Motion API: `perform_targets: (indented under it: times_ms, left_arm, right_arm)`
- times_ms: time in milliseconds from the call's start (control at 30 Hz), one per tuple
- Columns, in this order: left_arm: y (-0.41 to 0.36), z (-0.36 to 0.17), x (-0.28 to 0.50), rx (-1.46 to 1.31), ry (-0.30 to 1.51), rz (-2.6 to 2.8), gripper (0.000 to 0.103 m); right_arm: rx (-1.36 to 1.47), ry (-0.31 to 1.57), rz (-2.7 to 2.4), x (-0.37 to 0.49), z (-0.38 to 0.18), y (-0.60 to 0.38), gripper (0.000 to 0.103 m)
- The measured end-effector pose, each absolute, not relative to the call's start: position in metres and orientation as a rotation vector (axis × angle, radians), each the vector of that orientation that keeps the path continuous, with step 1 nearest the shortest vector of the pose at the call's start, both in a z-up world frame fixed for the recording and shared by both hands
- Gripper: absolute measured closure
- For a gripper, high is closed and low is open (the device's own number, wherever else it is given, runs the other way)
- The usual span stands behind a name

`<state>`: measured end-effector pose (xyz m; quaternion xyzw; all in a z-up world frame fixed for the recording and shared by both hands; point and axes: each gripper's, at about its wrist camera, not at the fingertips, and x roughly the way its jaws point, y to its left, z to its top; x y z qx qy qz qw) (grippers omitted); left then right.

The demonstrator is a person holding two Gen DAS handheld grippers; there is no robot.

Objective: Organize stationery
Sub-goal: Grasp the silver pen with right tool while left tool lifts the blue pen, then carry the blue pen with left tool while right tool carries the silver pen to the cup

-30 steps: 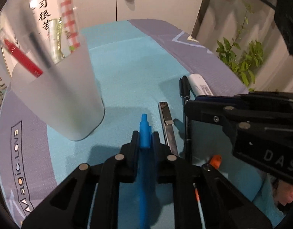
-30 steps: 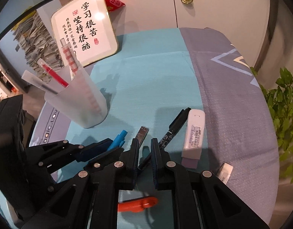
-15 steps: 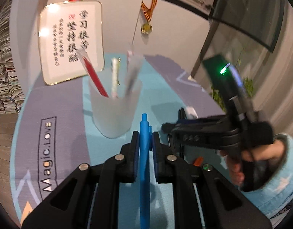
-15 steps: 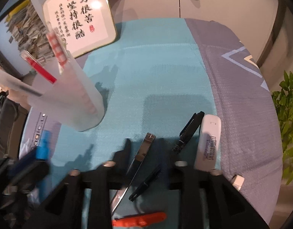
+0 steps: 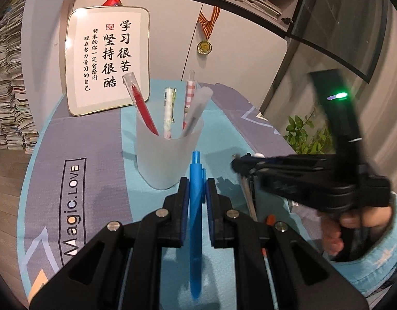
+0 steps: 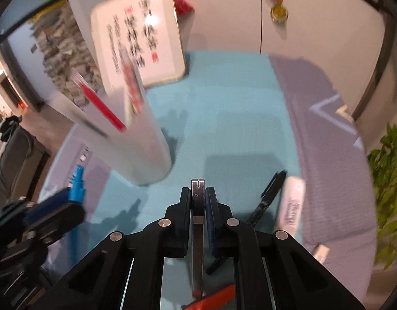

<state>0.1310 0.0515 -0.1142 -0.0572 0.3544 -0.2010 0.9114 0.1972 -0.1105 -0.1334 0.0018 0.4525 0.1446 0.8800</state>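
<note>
My left gripper [image 5: 196, 184] is shut on a blue pen [image 5: 196, 206], held above the mat just in front of a frosted pen cup [image 5: 167, 149] with several pens in it. My right gripper [image 6: 198, 193] is shut on a grey metal utility knife [image 6: 197, 222], right of the cup [image 6: 136, 144]. In the left wrist view the right gripper [image 5: 239, 164] shows at the right. In the right wrist view the left gripper [image 6: 69, 201] with the blue pen [image 6: 76, 180] shows at the left. A black marker [image 6: 269, 196], a white eraser [image 6: 291, 204] and an orange item [image 6: 214, 298] lie on the mat.
A framed calligraphy sign [image 5: 108, 59] leans on the wall behind the cup. A medal [image 5: 205, 46] hangs on the wall. A small white piece [image 6: 321, 252] lies at the mat's right edge. A plant [image 6: 389, 180] stands right of the table.
My left gripper has lifted and pulled back with the blue pen. My right gripper opened, moved over the utility knife and shut on it.
</note>
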Motion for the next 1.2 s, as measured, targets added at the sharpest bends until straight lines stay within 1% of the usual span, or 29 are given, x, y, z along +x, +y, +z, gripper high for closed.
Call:
perform_targets:
  times_ms: [67, 267, 400, 433, 467, 500, 633, 700, 800, 867, 900, 933, 967, 1067, 1200]
  left_arm:
    - [0.053, -0.11, 0.13, -0.127, 0.714, -0.415, 0.095]
    - [0.055, -0.098, 0.128, -0.134, 0.677, -0.417, 0.095]
    - [0.046, -0.11, 0.137, -0.091, 0.731, -0.439, 0.094]
    - [0.041, -0.118, 0.143, -0.072, 0.768, -0.448, 0.092]
    - [0.037, -0.126, 0.149, -0.061, 0.801, -0.448, 0.086]
    - [0.033, -0.133, 0.155, -0.057, 0.832, -0.445, 0.082]
    - [0.013, -0.161, 0.178, -0.048, 0.945, -0.453, 0.077]
    - [0.003, -0.166, 0.183, -0.015, 0.952, -0.456, 0.07]
    - [-0.012, -0.171, 0.19, 0.054, 0.943, -0.411, 0.068]
    - [-0.017, -0.175, 0.196, 0.082, 0.943, -0.392, 0.071]
    - [-0.019, -0.177, 0.199, 0.091, 0.951, -0.385, 0.077]
    - [-0.02, -0.18, 0.203, 0.101, 0.96, -0.385, 0.087]
    - [-0.02, -0.18, 0.203, 0.116, 0.947, -0.371, 0.094]
    - [-0.014, -0.174, 0.201, 0.08, 0.947, -0.385, 0.095]
    - [-0.002, -0.142, 0.179, 0.03, 0.854, -0.397, 0.095]
  right_arm:
    - [0.011, 0.897, 0.303, 0.186, -0.12, -0.116, 0.091]
    - [0.002, 0.789, 0.303, 0.168, -0.093, -0.117, 0.091]
    - [0.002, 0.775, 0.303, 0.159, -0.091, -0.118, 0.091]
    - [0.01, 0.777, 0.301, 0.159, -0.092, -0.12, 0.091]
    - [0.02, 0.778, 0.3, 0.158, -0.092, -0.122, 0.091]
    - [0.026, 0.776, 0.3, 0.156, -0.092, -0.124, 0.091]
    - [0.04, 0.75, 0.291, 0.148, -0.087, -0.133, 0.091]
    - [0.046, 0.735, 0.281, 0.142, -0.083, -0.139, 0.091]
    - [0.062, 0.72, 0.268, 0.138, -0.079, -0.149, 0.091]
    - [0.07, 0.715, 0.263, 0.137, -0.078, -0.154, 0.091]
    - [0.073, 0.714, 0.264, 0.136, -0.079, -0.156, 0.091]
    - [0.077, 0.714, 0.266, 0.136, -0.079, -0.157, 0.091]
    - [0.08, 0.714, 0.269, 0.135, -0.079, -0.158, 0.091]
    - [0.085, 0.71, 0.272, 0.135, -0.079, -0.161, 0.091]
    - [0.086, 0.707, 0.278, 0.135, -0.078, -0.161, 0.091]
